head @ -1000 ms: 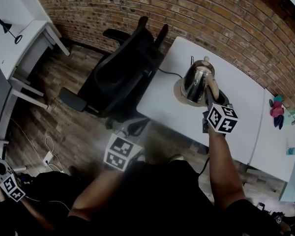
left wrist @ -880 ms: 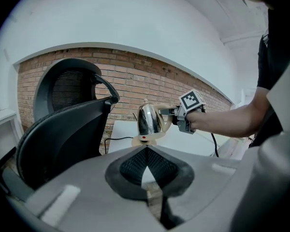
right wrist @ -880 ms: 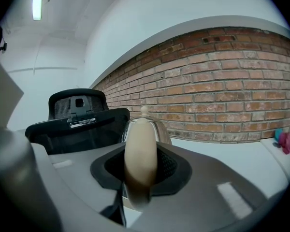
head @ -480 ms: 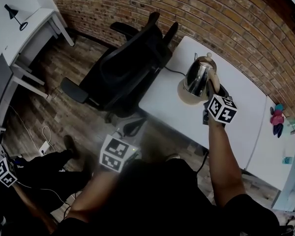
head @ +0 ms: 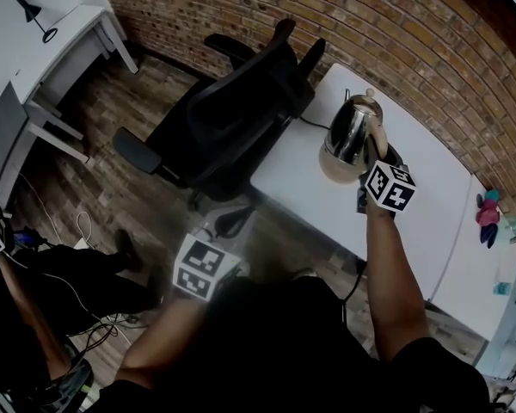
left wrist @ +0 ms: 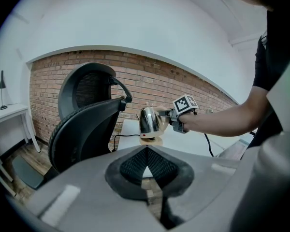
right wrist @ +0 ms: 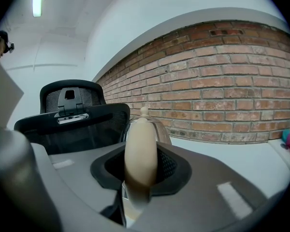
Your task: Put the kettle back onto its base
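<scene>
my right gripper [right wrist: 141,167] has its jaws clamped on the kettle's cream handle [right wrist: 141,139], which stands upright between the pads. the steel body of the kettle [head: 348,136] sits just past the jaws, with its lid knob on top. in the left gripper view the kettle is right over the round cream base [left wrist: 152,140]. the bottom is at or just above the disc and i can't tell if it's seated. the base is near the corner of the white table [head: 413,196], with a black cord [head: 305,120] running off toward the chair [head: 232,119].

my left gripper [left wrist: 147,151] is low by my lap, well away from the table. its jaw tips are together with nothing between them.

handling guess: the kettle is stiff, with a polished shell the pads would slip on, so the handle is the place to hold it. i can't see if there's water in it, so the weight is unknown. held from the side like this it probably wants to tip away from the jaws, so lower it level and centred on the base.

writing: no brand or label is readable on the kettle or base. the only print is the square black-and-white markers on the gripper cubes. a brick wall [right wrist: 222,95] runs behind the table.
</scene>
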Available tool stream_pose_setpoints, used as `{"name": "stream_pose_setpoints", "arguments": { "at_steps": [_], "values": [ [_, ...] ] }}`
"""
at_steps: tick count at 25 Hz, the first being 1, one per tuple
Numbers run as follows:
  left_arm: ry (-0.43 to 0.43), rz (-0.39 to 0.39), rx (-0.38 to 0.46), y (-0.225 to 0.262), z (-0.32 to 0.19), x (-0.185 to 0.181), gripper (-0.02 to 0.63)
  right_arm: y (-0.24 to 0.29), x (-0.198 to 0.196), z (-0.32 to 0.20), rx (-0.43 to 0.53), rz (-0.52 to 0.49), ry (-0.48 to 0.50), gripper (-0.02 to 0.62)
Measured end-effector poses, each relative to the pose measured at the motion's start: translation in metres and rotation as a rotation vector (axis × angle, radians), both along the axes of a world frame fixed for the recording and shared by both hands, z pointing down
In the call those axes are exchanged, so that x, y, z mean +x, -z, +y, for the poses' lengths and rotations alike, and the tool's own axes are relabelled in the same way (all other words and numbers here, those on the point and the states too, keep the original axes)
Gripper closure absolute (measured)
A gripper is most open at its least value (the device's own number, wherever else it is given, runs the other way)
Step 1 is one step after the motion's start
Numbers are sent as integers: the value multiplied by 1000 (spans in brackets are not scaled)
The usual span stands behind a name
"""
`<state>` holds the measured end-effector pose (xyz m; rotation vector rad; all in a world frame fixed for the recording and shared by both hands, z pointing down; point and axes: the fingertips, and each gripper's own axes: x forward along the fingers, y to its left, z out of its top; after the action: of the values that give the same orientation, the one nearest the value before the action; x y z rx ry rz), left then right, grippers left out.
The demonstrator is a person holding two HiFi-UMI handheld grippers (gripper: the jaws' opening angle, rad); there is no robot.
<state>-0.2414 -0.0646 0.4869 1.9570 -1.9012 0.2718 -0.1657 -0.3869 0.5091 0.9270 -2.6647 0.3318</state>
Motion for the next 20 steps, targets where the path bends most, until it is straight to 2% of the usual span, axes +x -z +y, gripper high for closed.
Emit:
{"name": "stream_pose_setpoints", "arguments": {
  "at_steps": [20],
  "values": [
    [-36,3,-9,0,5,-5,605,-10,9,11,6,12,-7,476]
  ]
}}
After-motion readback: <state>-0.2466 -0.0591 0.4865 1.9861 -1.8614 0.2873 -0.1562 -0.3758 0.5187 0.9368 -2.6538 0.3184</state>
